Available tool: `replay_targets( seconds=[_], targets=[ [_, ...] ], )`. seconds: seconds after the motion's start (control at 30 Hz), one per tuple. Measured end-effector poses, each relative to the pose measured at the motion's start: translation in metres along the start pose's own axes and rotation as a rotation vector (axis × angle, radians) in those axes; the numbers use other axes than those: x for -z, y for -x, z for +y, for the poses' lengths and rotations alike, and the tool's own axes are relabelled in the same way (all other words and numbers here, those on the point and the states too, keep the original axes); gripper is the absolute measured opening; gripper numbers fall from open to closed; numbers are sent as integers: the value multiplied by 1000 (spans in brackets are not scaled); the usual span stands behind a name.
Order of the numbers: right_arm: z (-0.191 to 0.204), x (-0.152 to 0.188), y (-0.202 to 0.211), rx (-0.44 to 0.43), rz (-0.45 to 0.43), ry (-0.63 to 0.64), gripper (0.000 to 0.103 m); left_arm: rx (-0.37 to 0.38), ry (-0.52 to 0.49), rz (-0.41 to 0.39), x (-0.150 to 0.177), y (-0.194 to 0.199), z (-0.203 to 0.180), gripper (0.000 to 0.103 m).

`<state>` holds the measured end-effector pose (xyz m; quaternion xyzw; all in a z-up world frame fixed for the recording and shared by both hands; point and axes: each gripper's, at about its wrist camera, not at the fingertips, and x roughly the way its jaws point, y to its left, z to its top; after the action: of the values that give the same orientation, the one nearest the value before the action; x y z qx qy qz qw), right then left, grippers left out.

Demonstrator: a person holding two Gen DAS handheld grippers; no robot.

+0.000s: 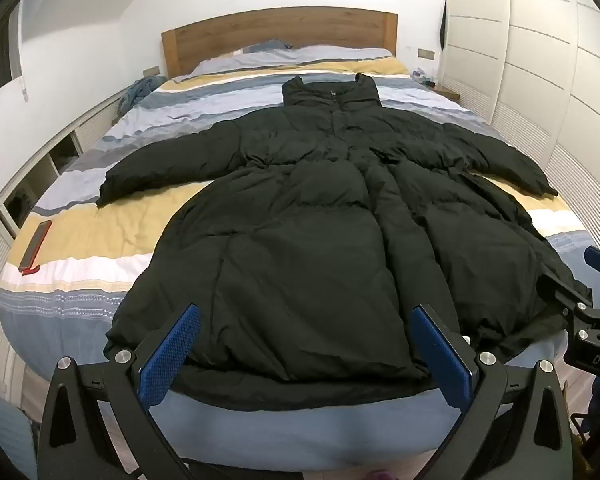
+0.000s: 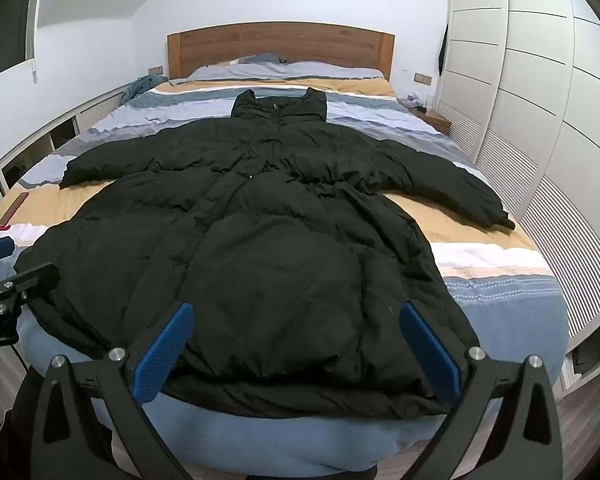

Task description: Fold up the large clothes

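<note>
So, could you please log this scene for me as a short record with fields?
garment: black coat, spread flat, front up, unfolded
collar: toward the headboard
sleeves: both stretched out to the sides
hem: at the foot edge of the bed, nearest the cameras
left gripper: open, above the hem, holding nothing
right gripper: open, above the hem, holding nothing
other item: red-edged flat object on the bed, left of the coat

Both cams sit at the foot of the bed (image 1: 80,248), near the coat (image 1: 300,240) hem, looking down and fwd to the headboard (image 2: 280,46). Left cam sits more left. Both see coat, bed, wardrobe (image 2: 540,80).
</note>
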<state>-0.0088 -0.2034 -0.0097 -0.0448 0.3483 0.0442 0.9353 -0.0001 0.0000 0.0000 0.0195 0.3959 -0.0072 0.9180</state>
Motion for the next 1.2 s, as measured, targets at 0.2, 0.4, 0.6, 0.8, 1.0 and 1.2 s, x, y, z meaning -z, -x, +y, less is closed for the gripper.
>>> replay_targets(
  seconds=[0.2,0.4,0.6,0.8,1.0,1.2],
  targets=[
    [-1,0,-1,-3,2,-2,103,8,3,-3,3,1,1,102],
    [-1,1,-2,-1,4,0,103,8,3,8,0,2,3,102],
    [-2,1,-2,-1,5,-1,103,11,1,8,1,-1,1,102],
    [-2,2,-3,-3,6,0,103,13,2,8,2,-1,1,102],
    [-2,3,-3,-3,8,0,103,10,3,10,4,-1,1,102],
    [-3,6,0,-3,9,3,103,3,6,21,5,-4,2,102]
  ],
)
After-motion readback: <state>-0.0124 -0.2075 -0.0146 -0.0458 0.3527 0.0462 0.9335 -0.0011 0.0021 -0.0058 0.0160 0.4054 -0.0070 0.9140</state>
